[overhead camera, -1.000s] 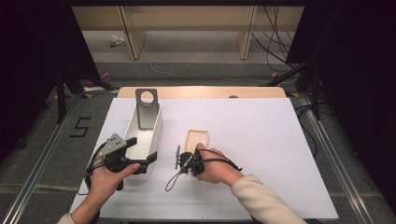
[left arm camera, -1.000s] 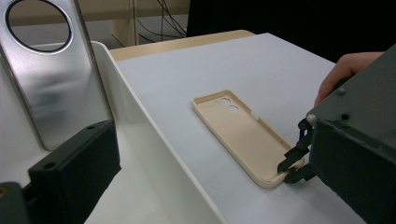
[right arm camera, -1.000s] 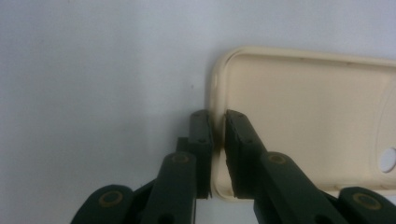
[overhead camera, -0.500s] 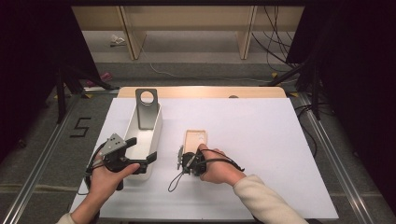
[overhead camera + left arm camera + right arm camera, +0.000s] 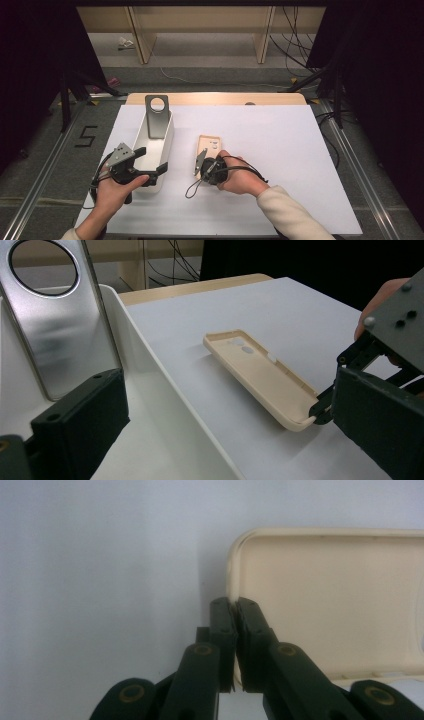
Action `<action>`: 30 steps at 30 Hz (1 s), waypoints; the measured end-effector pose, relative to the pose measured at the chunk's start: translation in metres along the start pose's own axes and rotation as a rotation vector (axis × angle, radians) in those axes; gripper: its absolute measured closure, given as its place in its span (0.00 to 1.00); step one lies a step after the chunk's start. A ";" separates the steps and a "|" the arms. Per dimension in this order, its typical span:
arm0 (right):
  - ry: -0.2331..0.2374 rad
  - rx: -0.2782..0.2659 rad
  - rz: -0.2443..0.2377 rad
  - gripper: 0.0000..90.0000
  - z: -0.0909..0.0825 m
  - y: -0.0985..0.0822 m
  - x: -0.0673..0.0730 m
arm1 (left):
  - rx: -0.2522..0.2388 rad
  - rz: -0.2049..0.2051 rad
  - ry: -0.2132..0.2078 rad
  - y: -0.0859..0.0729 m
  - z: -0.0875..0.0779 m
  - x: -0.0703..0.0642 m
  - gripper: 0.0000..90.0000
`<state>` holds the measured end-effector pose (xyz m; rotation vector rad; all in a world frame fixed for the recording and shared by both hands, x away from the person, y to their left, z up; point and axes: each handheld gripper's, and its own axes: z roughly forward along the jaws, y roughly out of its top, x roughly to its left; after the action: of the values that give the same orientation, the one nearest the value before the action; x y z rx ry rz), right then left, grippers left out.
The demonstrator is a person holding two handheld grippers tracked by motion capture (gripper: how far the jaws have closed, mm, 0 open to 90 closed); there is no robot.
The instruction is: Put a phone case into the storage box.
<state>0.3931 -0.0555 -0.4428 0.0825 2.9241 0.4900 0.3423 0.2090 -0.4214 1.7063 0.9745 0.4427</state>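
A beige phone case [image 5: 210,144] lies hollow side up on the white table, mid-left. My right gripper [image 5: 202,173] is shut on the rim at its near corner, and the case [image 5: 260,372] looks slightly raised at that end. Seen close, the jaws of the right gripper [image 5: 235,605] pinch the case [image 5: 325,595] at its thin edge. My left gripper [image 5: 150,160] is open at the near end of a white bin [image 5: 165,142]. One jaw is inside the bin and the other outside its right wall [image 5: 165,385]. Nothing is between its fingers.
A grey metal plate [image 5: 157,116] with a round hole leans upright at the bin's far end; the plate [image 5: 55,315] also shows up close. A wooden strip [image 5: 215,98] edges the table's far side. Black stands and cables flank the table.
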 end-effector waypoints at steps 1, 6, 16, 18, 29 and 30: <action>0.001 -0.009 0.008 0.97 -0.002 -0.001 0.000 | 0.000 -0.001 0.000 0.000 0.000 0.000 0.02; 0.018 -0.078 0.031 0.97 -0.009 -0.008 -0.002 | 0.000 -0.002 0.000 0.000 0.000 0.000 0.02; 0.028 -0.212 0.054 0.97 -0.019 -0.019 0.000 | 0.000 -0.003 -0.004 0.000 0.000 -0.001 0.03; 0.024 -0.231 0.058 0.97 -0.021 -0.021 0.001 | 0.000 -0.002 -0.007 0.001 0.000 -0.001 0.03; 0.031 -0.304 0.052 0.97 -0.030 -0.033 0.008 | 0.007 0.020 -0.023 0.013 -0.001 -0.009 0.09; 0.033 -0.310 0.055 0.97 -0.031 -0.033 0.009 | 0.007 0.027 -0.026 0.015 0.000 -0.011 0.09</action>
<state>0.3779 -0.0959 -0.4267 0.1150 2.8428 0.9540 0.3413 0.1991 -0.4055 1.7292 0.9370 0.4341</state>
